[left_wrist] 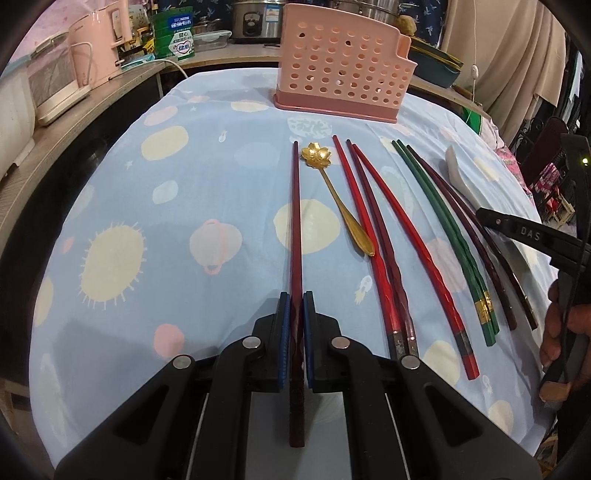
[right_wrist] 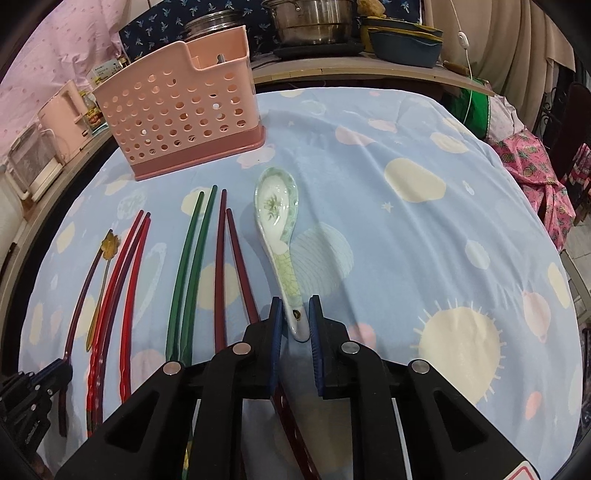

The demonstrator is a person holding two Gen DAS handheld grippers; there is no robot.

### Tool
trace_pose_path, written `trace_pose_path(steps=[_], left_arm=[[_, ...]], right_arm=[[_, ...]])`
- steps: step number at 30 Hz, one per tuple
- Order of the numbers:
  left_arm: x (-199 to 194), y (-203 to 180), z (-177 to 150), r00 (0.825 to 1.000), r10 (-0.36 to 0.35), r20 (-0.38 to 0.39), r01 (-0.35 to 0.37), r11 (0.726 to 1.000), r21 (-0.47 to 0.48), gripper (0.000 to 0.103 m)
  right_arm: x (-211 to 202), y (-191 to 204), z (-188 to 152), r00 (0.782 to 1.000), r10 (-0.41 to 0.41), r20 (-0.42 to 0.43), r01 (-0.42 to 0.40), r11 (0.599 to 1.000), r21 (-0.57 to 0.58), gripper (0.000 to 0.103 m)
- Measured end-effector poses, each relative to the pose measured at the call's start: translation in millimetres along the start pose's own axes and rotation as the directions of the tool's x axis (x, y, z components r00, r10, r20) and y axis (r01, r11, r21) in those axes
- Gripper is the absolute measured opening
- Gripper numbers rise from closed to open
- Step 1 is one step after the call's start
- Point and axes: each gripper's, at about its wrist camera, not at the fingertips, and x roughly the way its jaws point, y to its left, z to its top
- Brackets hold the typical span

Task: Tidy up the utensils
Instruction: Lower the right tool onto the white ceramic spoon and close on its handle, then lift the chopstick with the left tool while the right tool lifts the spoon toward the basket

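Observation:
My left gripper (left_wrist: 296, 295) is shut on a dark red chopstick (left_wrist: 295, 206) that lies straight ahead on the cloth. Right of it lie a gold flower spoon (left_wrist: 338, 201), red chopsticks (left_wrist: 364, 236), green chopsticks (left_wrist: 448, 229) and dark maroon chopsticks (left_wrist: 476, 236). My right gripper (right_wrist: 295, 301) stands with its pads on either side of the handle of a white-green ceramic spoon (right_wrist: 277, 210), a small gap showing on each side. A pink perforated utensil holder (left_wrist: 341, 62) stands at the back; it also shows in the right wrist view (right_wrist: 181, 110).
The table wears a blue cloth (left_wrist: 184, 206) with sun and planet prints. Behind it a shelf holds pink appliances (left_wrist: 99, 40), pots (right_wrist: 314, 22) and a blue dish (right_wrist: 404, 44). A pink patterned cloth (right_wrist: 532, 173) hangs at the right edge.

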Motion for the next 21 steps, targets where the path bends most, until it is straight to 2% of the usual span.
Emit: trace_pose_path(steps=[5,10,16,21], left_arm=[[-7.0,4.8,-4.6,0.999,-0.034,-0.013,0.034,0.999,-0.027,0.006],[-25.8,7.4,-12.6,0.999,-0.046,0.0,0.046,0.998,-0.041,0.006],[-64.6,10.1,-7.5,0.996,-0.045,0.071,0.049,0.997,-0.055,0.006],[-95.5,14.2,11.5,0.989,-0.046,0.14,0.056,0.996,-0.064,0.006]], right_arm=[[-23.6,-4.8,-22.0,1.0,0.003,-0.004,-0.003,1.0,0.029,0.01],[-60.7,-11.8,-44.2,0.999,0.017,0.028,-0.019,0.998,0.067,0.008],[-111.0,-15.2,-51.9,0.994,0.035,0.106,-0.047,0.993,0.106,0.006],[-143.2,-11.2,-36.6,0.984,0.051,0.173,-0.071,0.991,0.109,0.006]])
